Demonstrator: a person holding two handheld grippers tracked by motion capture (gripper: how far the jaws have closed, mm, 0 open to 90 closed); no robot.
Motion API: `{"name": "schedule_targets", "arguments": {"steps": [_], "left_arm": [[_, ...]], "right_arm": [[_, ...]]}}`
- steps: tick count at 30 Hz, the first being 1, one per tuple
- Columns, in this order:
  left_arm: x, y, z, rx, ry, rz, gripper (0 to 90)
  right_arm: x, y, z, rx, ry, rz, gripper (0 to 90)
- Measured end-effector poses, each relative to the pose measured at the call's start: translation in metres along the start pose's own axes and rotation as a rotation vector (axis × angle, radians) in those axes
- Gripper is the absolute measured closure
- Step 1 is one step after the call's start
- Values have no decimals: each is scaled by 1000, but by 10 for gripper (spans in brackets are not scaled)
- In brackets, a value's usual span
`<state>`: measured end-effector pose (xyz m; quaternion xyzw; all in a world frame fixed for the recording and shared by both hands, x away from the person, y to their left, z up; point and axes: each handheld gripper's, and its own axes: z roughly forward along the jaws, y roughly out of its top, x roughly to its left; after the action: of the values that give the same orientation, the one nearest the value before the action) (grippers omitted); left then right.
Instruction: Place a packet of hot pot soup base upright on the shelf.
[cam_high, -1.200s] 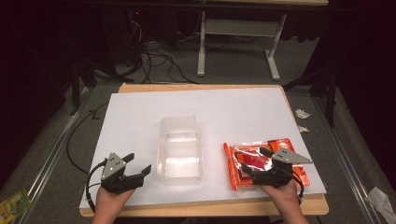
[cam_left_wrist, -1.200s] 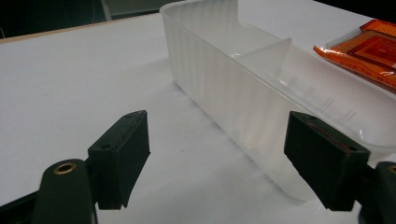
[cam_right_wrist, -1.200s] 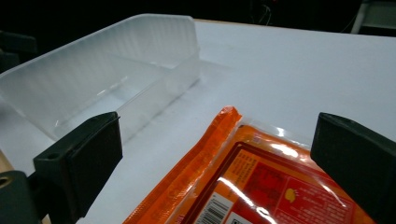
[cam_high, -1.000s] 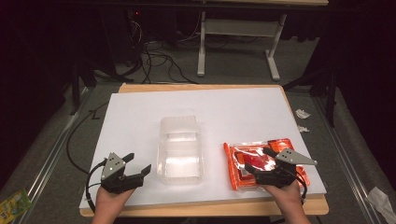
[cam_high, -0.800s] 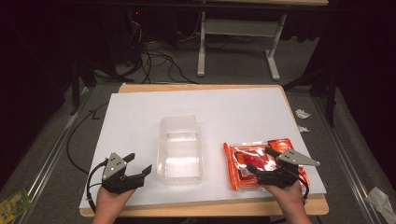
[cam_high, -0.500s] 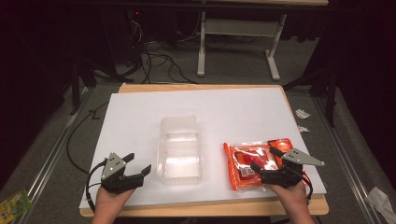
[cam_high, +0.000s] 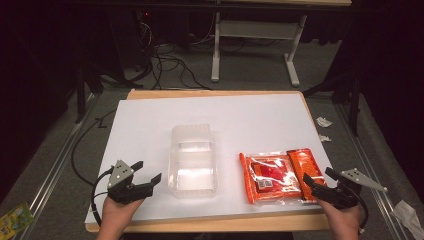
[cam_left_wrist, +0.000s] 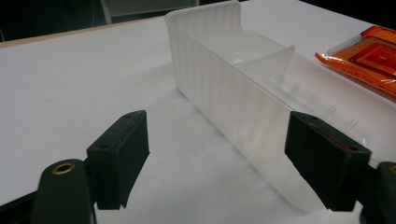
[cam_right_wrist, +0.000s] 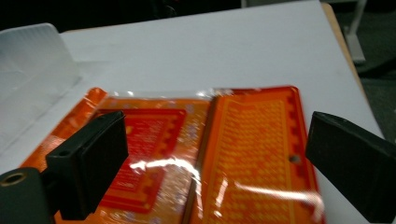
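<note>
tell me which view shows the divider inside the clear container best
The left gripper view: the divider stands close up across the clear container. The high view shows it only as a faint line; the right gripper view catches just a container wall.

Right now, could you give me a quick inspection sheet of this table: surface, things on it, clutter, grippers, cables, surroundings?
Surface: white sheet over a wooden table, bare apart from two items.
Job's things: clear plastic tray with a divider, empty, at the centre; orange packet lying flat to its right, apart from it.
Clutter: nothing seen on the table.
Grippers: left gripper open, beside the tray's near left corner; right gripper open, at the packet's near right corner, holding nothing.
Cables: one black cable trails from the left gripper.
Surroundings: dark room, grey floor, cables and paper scraps on the floor.
</note>
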<state>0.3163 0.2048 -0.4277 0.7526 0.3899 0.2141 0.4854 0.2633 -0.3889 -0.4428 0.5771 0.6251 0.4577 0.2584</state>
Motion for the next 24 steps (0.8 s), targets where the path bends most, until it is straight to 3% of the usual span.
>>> {"name": "schedule_targets", "arguments": {"steps": [4, 12, 13, 17, 20, 21, 22, 23, 24], "left_arm": [[1, 4, 2, -12, -9, -11, 237], [-1, 8, 10, -8, -20, -12, 252], [-2, 9, 11, -8, -22, -5, 260], [-3, 11, 13, -12, -17, 3, 265], [-4, 11, 15, -4, -28, 4, 270], [-4, 11, 16, -2, -32, 6, 270], [-4, 11, 16, -2, -32, 6, 270], [-5, 11, 16, -4, -31, 8, 270], [-5, 11, 16, -4, -31, 8, 270]], "right_arm": [[-16, -13, -4, 42, -26, 84, 89], [-25, -30, -1, 118, -1, 154, 197], [-28, -34, -1, 128, 10, 185, 265], [-31, -38, -1, 148, 37, 203, 367], [-31, -41, -2, 146, 54, 226, 512], [-32, -42, -2, 148, 67, 241, 623], [-32, -42, -2, 148, 67, 241, 623], [-32, -42, -3, 136, 71, 242, 723], [-32, -42, -3, 136, 71, 242, 723]]}}
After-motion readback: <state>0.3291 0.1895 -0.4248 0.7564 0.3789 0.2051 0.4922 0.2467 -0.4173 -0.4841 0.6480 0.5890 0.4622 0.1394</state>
